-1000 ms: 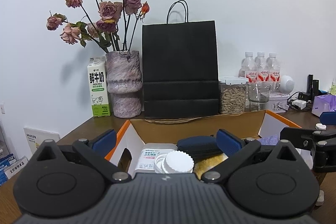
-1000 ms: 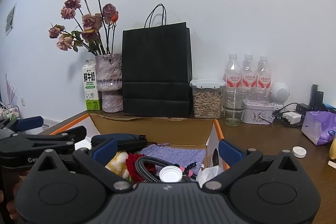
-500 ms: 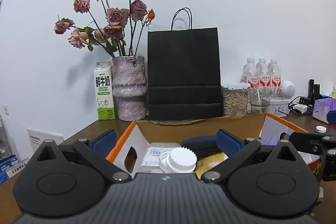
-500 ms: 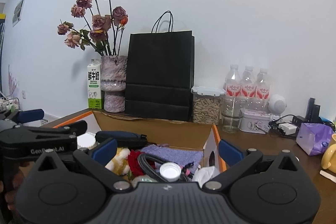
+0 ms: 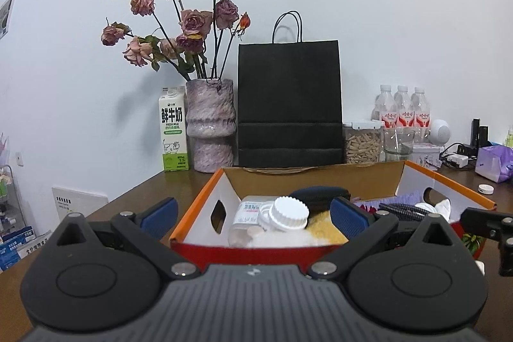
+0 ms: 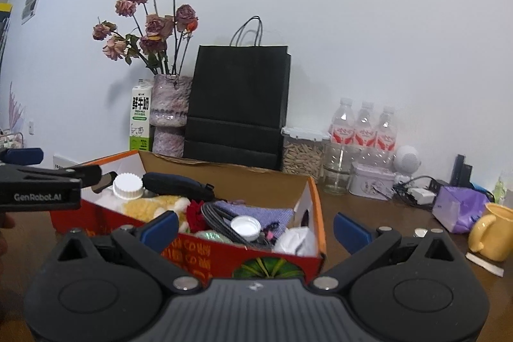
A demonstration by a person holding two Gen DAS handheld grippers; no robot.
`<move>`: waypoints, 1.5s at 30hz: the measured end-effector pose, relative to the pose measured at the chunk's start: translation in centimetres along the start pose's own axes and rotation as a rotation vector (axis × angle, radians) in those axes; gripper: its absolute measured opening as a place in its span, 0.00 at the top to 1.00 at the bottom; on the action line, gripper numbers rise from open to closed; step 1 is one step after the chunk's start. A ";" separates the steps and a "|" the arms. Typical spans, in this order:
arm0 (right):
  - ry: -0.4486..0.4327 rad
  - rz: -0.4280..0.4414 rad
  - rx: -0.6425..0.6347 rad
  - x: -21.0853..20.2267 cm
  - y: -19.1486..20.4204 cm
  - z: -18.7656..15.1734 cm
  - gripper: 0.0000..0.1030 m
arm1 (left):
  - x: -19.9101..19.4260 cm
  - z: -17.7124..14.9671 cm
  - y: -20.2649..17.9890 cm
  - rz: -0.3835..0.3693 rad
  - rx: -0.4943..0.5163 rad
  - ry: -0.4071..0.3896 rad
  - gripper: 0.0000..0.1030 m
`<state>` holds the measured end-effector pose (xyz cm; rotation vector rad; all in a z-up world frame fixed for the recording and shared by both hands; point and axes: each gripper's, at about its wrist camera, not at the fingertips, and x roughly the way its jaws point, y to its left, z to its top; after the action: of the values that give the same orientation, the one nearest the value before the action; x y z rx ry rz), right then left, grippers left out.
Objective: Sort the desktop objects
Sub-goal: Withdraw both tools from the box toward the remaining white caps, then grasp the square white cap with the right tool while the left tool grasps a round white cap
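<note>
A white wall backs a brown desk [image 5: 179, 181] crowded along its far edge: a milk carton [image 5: 173, 130], a vase [image 5: 210, 123] of dried roses, a black paper bag [image 5: 288, 104], a jar [image 5: 362, 143] of seeds and three water bottles [image 5: 402, 111]. In front stands the box [image 5: 195, 207], orange-rimmed with red sides, already holding a mixed load.

Compared with a second ago, both cameras sit farther back and a little higher. The box's red front wall, hidden before, now shows in both views, and the box lies ahead of the fingers, not under them. The left gripper [image 5: 253, 213] and the right gripper [image 6: 256, 226] are both spread wide with nothing between the pads. I judge that a drop into the box has just finished and both tools are free for the next item.

The box runs long from left to right across the desk, open side up, its tall back flap toward the bag. Inside, a white-capped bottle [image 5: 266, 217] lies on its side at the left end, cap toward the camera, its length running back into the box. A dark pouch [image 6: 179, 184] lies along the back wall. A cable [image 6: 221, 217], purple cloth [image 6: 259, 213] and a small white cap [image 6: 245, 226] fill the right half.

Loose on the desk to the right remain a yellow mug [image 6: 490, 233], a purple tissue pack [image 6: 458, 207] and a small white disc [image 5: 485, 188].
</note>
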<state>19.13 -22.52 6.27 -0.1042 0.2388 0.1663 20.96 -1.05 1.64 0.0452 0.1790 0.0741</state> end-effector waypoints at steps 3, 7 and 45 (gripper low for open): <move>0.016 -0.007 0.010 -0.7 -0.4 -0.6 0.00 | -0.6 -0.3 0.0 0.003 0.011 -0.002 0.00; 0.033 -0.020 0.030 -1.7 -0.9 -1.2 0.00 | -1.3 -0.6 0.0 -0.009 0.015 0.005 0.00; 0.409 -0.012 0.129 2.8 -4.5 -3.5 0.42 | 0.8 -2.1 -0.8 -0.124 0.033 0.332 0.00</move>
<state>21.80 -26.94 2.54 -0.0100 0.6558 0.1163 21.44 -1.71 -0.57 0.0542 0.5139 -0.0456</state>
